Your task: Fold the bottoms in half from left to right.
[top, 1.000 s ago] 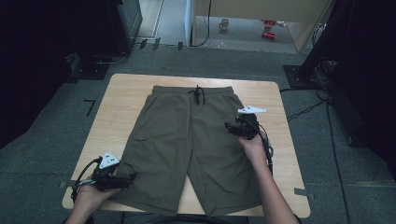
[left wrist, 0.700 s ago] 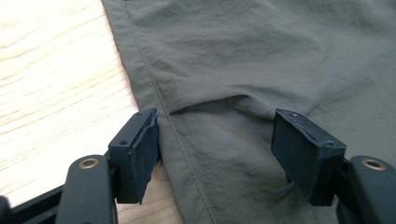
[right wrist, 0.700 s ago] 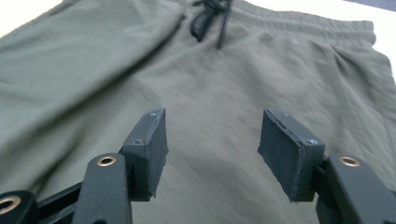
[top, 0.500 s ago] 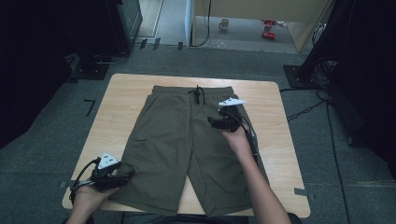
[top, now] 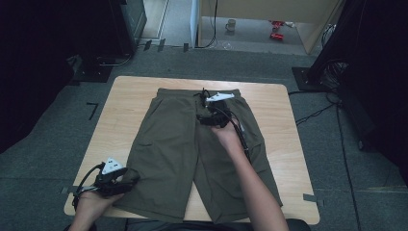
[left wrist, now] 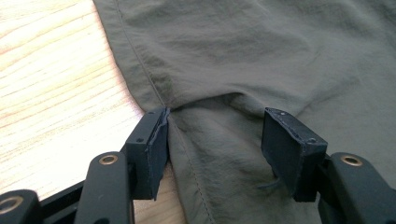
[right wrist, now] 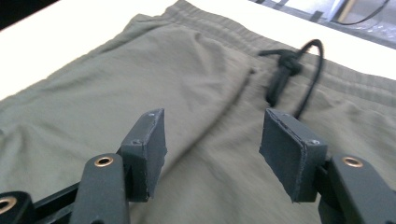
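Note:
Olive green shorts (top: 173, 144) lie flat on the wooden table (top: 130, 96), waistband at the far side. My left gripper (top: 131, 180) rests on the outer edge of the near left leg. Its jaws (left wrist: 215, 135) have just been closing; they stand apart with a puckered fold of the shorts (left wrist: 224, 60) between them, and one pad (left wrist: 159, 140) sits at the side seam. My right gripper (top: 203, 118) hovers open over the middle of the shorts below the waistband. Nothing is between its jaws (right wrist: 212, 140), and the black drawstring (right wrist: 285, 70) lies just ahead.
Bare table (left wrist: 51, 84) lies left of the shorts' leg and on both sides of them. Black tape (top: 310, 197) marks the table's near right corner. Beyond the table on the floor are cables, a mug (top: 231, 24) and a red object (top: 276, 29).
My right hand has moved left and a little farther away, from the right hip area to the middle of the shorts below the drawstring. The left hand has stayed at the leg's edge.

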A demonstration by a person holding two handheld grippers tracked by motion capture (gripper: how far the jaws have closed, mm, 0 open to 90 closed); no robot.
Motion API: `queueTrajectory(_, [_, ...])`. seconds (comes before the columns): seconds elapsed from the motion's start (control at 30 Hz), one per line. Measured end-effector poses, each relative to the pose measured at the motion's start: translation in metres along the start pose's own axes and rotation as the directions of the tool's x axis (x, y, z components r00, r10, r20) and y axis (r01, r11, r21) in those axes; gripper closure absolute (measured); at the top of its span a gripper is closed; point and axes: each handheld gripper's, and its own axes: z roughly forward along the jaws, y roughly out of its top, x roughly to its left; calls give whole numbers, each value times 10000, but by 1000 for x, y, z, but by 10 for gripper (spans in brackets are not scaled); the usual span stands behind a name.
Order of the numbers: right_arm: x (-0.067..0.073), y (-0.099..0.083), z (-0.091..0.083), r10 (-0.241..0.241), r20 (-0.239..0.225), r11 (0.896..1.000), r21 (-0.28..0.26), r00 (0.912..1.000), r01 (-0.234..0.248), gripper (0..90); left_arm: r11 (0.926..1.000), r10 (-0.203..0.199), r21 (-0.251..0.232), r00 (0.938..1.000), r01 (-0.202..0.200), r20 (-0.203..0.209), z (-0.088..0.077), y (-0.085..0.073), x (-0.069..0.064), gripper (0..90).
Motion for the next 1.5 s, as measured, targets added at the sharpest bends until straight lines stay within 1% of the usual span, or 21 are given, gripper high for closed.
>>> queueTrajectory(0.03, [2, 3, 3, -47, -64, 10000, -9, 10000, 47, 399, 10000, -29, 4, 10000, 29, -19, 0, 0, 0, 398])
queueTrajectory(0.07, [3, 5, 5, -76, -127, 10000, 31, 9999, 76, 395, 10000, -34, 44, 10000, 34, -56, 0, 0, 0, 398])
queueTrajectory(0.1, [8, 9, 11, -232, -115, 9997, 102, 9997, 233, 389, 10000, -51, 58, 10000, 52, -47, -1, 0, 0, 394])
queueTrajectory(0.13, [8, 9, 11, -232, -115, 9997, 102, 9997, 233, 389, 10000, -58, 72, 10000, 59, -40, -1, 0, 0, 394])
queueTrajectory(0.2, [13, 15, 20, -364, -123, 9992, 160, 9993, 365, 380, 10000, -65, 66, 10000, 65, -15, -1, 0, 0, 403])
queueTrajectory(0.23, [13, 15, 20, -364, -123, 9992, 160, 9993, 365, 380, 10000, -58, 70, 10000, 58, -22, -1, 0, 0, 403])
queueTrajectory(0.3, [17, 19, 26, -397, -154, 9990, 203, 9991, 400, 378, 9999, -71, 74, 10000, 71, 7, -1, 0, 0, 408])
queueTrajectory(0.4, [22, 23, 35, -616, -166, 9977, 257, 9980, 620, 378, 9999, -98, 69, 9999, 98, 92, -1, 0, 0, 419])
queueTrajectory(0.43, [24, 26, 39, -598, -153, 9981, 107, 9981, 600, 380, 9999, -111, 59, 9999, 110, 130, -2, 0, 0, 430])
queueTrajectory(0.5, [25, 27, 41, -548, -223, 9985, 51, 9982, 549, 380, 9997, -222, 43, 9996, 222, 178, -2, 0, 2, 440])
queueTrajectory(0.6, [28, 30, 48, -527, -249, 9983, 236, 9983, 533, 375, 9997, -234, 62, 9994, 233, 243, -2, 0, 2, 454])
queueTrajectory(0.7, [30, 33, 53, -583, -237, 9980, 227, 9980, 588, 372, 9997, -222, 83, 9993, 219, 305, -2, 1, 2, 470])
queueTrajectory(0.8, [33, 37, 60, -539, -350, 9981, 284, 9979, 549, 381, 9998, -163, 117, 9992, 159, 358, -2, 1, 1, 463])
queueTrajectory(0.97, [35, 43, 71, -526, -348, 9978, 393, 9980, 539, 373, 9999, -126, 104, 9989, 122, 441, -1, 1, 0, 459])
queueTrajectory(1.03, [38, 47, 79, -457, -401, 9980, 421, 9982, 474, 366, 9999, -125, 105, 9988, 120, 467, -1, 1, 1, 464])
queueTrajectory(1.1, [39, 47, 81, -399, -437, 9981, 453, 9982, 419, 366, 9998, -151, 121, 9987, 145, 490, -1, 2, 1, 466])
queueTrajectory(1.13, [41, 48, 85, -362, -499, 9981, 478, 9981, 386, 364, 9998, -155, 120, 9986, 149, 503, -1, 2, 1, 468])
queueTrajectory(1.33, [47, 49, 100, -237, -541, 9981, 550, 9983, 267, 352, 9995, -246, 206, 9981, 235, 571, -2, 3, 2, 493])
queueTrajectory(1.5, [54, 49, 114, -151, -665, 9973, 708, 9977, 198, 337, 9996, -277, 117, 9981, 271, 555, -6, 3, 2, 493])
